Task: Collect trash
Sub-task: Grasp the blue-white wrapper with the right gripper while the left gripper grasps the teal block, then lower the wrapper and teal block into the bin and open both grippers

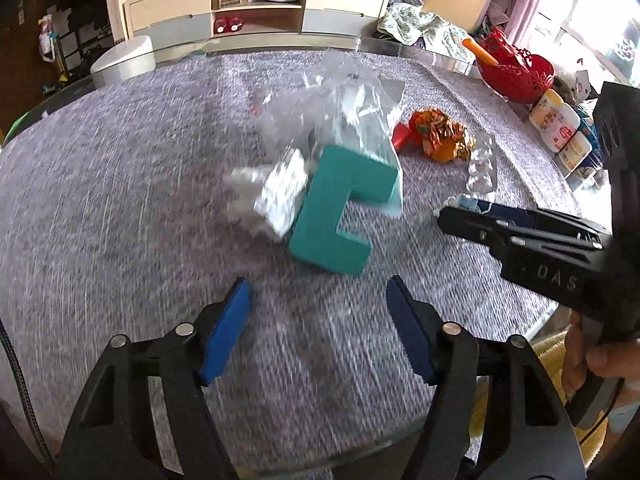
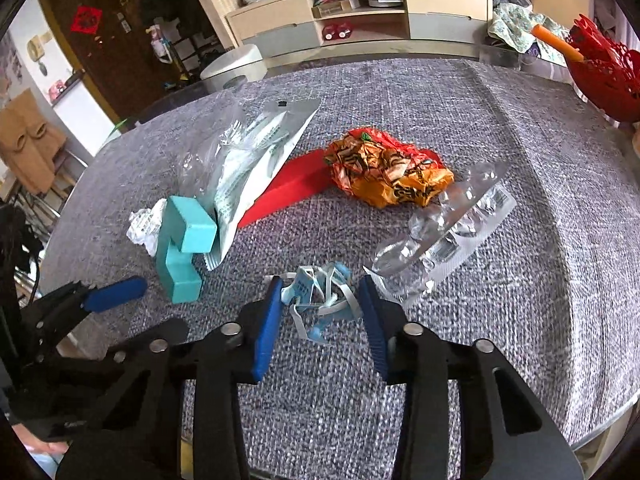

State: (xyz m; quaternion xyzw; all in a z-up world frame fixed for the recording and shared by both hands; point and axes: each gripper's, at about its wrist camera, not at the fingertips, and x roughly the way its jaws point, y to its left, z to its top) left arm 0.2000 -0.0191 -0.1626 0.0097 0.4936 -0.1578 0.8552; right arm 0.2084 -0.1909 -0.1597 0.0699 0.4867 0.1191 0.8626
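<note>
While the right gripper [image 2: 320,304] sits low over the grey tablecloth [image 2: 500,128], its blue pads bracket a crumpled pale-blue wrapper [image 2: 316,300] at a narrow gap; whether they already press it I cannot tell, so I read this as the grasp step on the first scrap. The left gripper [image 1: 318,320] hangs with jaws about half apart and empty, just short of the teal block [image 1: 340,204], with a clear plastic bag [image 1: 352,108] and crumpled white paper [image 1: 276,196] touching it. Other trash near: orange snack wrapper [image 2: 392,176], clear blister tray [image 2: 448,236], red strip [image 2: 292,188]. Next move likely calls for closing fully on the wrapper, then lifting without snagging the tray beside it. Legible writing: "DAS" on the right gripper's body in the left view; bag print too small.
</note>
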